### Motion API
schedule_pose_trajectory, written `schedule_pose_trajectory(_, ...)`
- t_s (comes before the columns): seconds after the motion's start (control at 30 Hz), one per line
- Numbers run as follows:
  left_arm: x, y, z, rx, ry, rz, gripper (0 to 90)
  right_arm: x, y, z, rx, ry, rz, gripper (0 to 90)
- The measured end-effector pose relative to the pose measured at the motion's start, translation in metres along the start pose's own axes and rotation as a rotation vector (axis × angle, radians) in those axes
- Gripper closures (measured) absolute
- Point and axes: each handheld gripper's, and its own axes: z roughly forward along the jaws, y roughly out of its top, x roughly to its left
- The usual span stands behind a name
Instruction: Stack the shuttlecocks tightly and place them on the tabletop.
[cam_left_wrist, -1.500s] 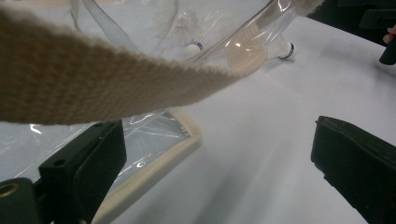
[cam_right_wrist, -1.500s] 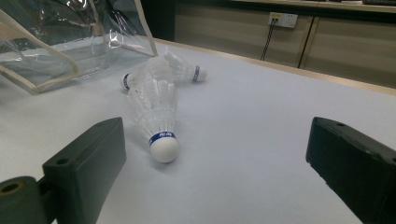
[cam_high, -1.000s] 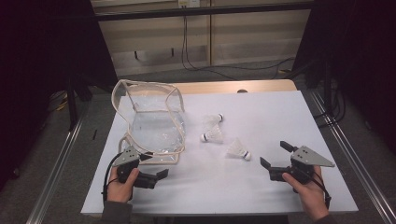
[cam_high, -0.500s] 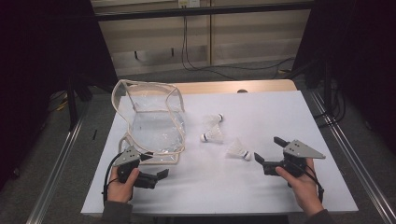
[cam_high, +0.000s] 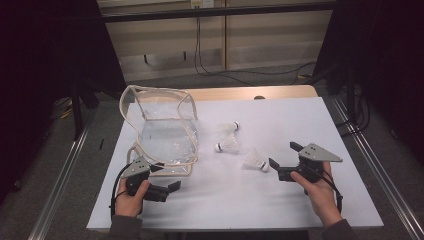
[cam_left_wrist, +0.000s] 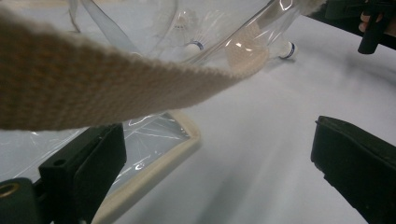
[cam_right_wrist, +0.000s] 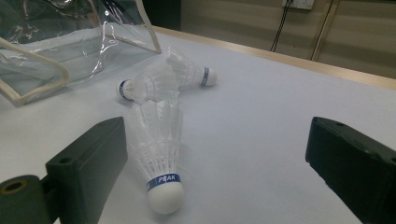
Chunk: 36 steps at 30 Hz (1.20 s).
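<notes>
While its jaws stand wide apart with nothing between them, the right gripper (cam_high: 281, 163) sits low over the table (cam_high: 350, 130), just beside the nearest shuttlecock (cam_high: 255, 160). From the right gripper view that shuttlecock (cam_right_wrist: 159, 154) lies on its side close by the left jaw, cork toward the camera, feathers pointing at two more shuttlecocks (cam_right_wrist: 168, 79) lying together farther off. Beyond these stands a clear bag (cam_high: 165, 127) with cream trim. At the bag's near corner, the left gripper (cam_high: 167, 180) is also spread open and holds nothing; a woven strap (cam_left_wrist: 93, 88) crosses above its jaws, perhaps brushing one, though the blur hides this.
</notes>
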Motion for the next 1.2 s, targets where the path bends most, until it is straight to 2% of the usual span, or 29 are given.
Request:
schedule_pose_trajectory(0.6,0.001,0.0,0.0,-0.001,0.012,-0.001,3.5,0.007,0.006,0.016,0.027,0.017,-0.01,4.9)
schedule_pose_trajectory(1.2,0.001,-0.001,0.001,0.0,0.009,0.001,3.4,0.01,0.013,0.03,0.052,0.003,-0.015,4.8)
